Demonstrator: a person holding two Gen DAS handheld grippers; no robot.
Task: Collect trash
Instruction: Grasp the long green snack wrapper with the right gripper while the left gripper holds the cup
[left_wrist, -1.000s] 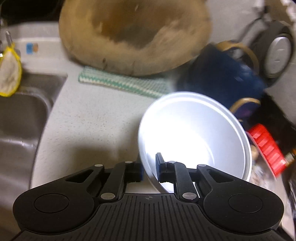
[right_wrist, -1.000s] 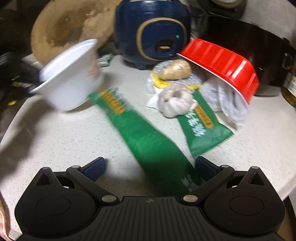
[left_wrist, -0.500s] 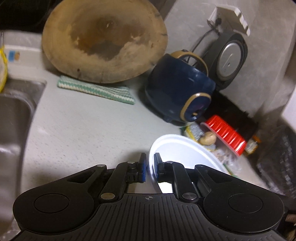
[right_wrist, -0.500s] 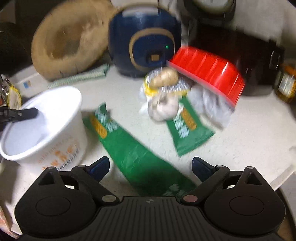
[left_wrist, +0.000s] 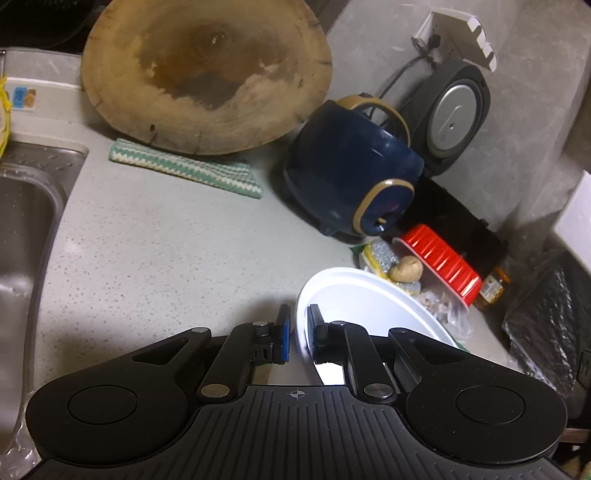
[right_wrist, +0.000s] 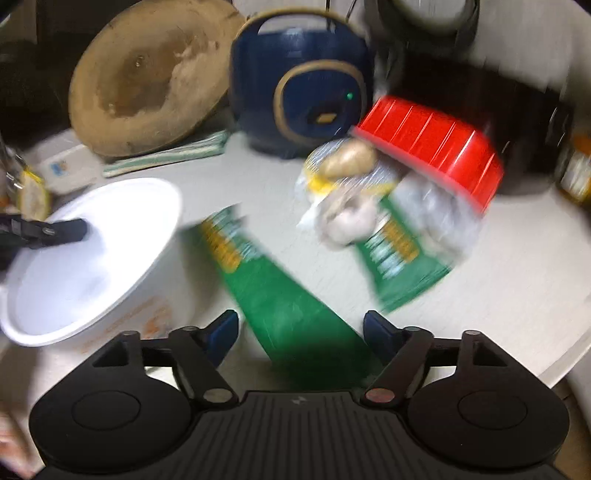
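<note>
My left gripper (left_wrist: 297, 325) is shut on the rim of a white disposable bowl (left_wrist: 369, 306), one pad inside and one outside. In the right wrist view the same bowl (right_wrist: 92, 251) stands upright on the counter at the left. A long green wrapper (right_wrist: 288, 306) lies flat on the counter and runs between the fingers of my right gripper (right_wrist: 301, 328). That gripper's jaws are closing, and the pads stand apart from the wrapper's edges. A second green wrapper (right_wrist: 399, 258) lies further right, partly under a garlic bulb (right_wrist: 351, 218).
A tilted red tub (right_wrist: 432, 147) rests over plastic bags and a brown tuber (right_wrist: 347, 160). Behind stand a dark blue rice cooker (left_wrist: 351, 177) and a round wooden board (left_wrist: 207, 74). A striped cloth (left_wrist: 184, 168) lies below the board. A steel sink (left_wrist: 22, 229) lies left.
The left gripper has brought the bowl from tilted in the air down to upright on the counter. The right gripper's fingers have narrowed around the long green wrapper.
</note>
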